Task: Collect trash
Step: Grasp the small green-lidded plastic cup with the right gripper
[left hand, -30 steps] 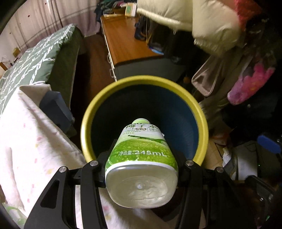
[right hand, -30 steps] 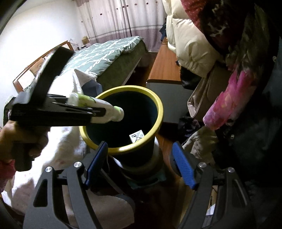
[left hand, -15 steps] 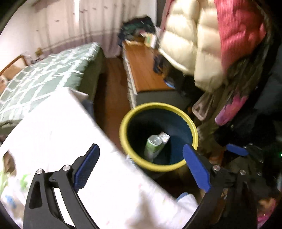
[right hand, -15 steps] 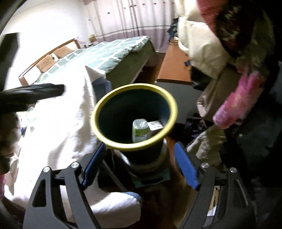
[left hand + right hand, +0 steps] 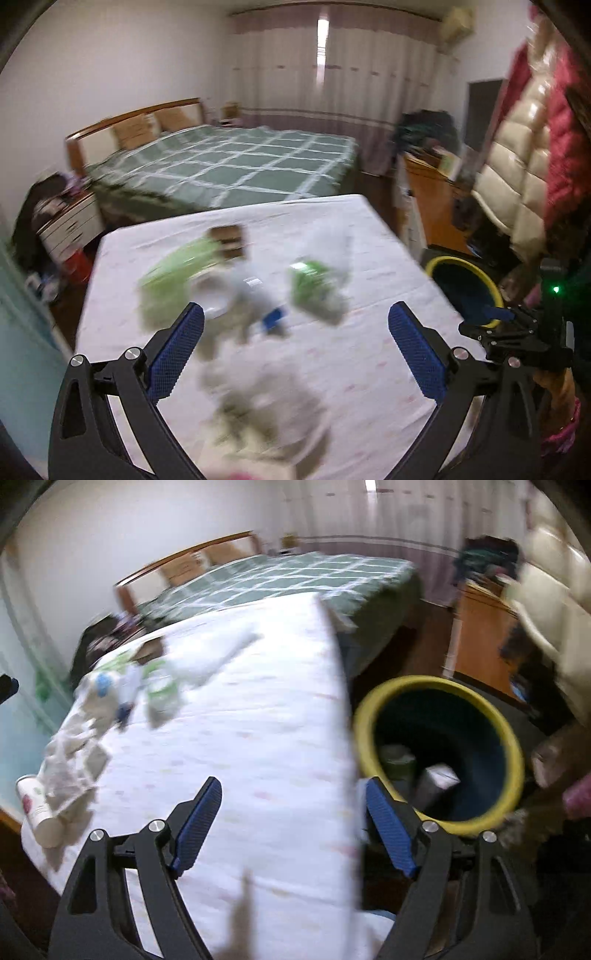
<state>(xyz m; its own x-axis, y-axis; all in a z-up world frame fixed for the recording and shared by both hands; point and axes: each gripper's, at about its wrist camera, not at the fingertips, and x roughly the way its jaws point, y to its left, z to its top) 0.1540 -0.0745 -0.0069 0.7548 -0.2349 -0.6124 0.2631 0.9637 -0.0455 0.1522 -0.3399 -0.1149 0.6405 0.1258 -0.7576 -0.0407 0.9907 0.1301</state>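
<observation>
Trash is being collected
Left gripper (image 5: 295, 332) is being opened, empty, over the table (image 5: 369, 236); right gripper (image 5: 291, 812) is being held open at the table's edge beside the bin (image 5: 439, 686).

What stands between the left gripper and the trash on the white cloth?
Nothing visible. The left gripper is empty, its jaws opening, and it points at the blurred trash on the white cloth. Only bare cloth lies between them. The bin stands off to the right, beside the cloth's edge.
</observation>
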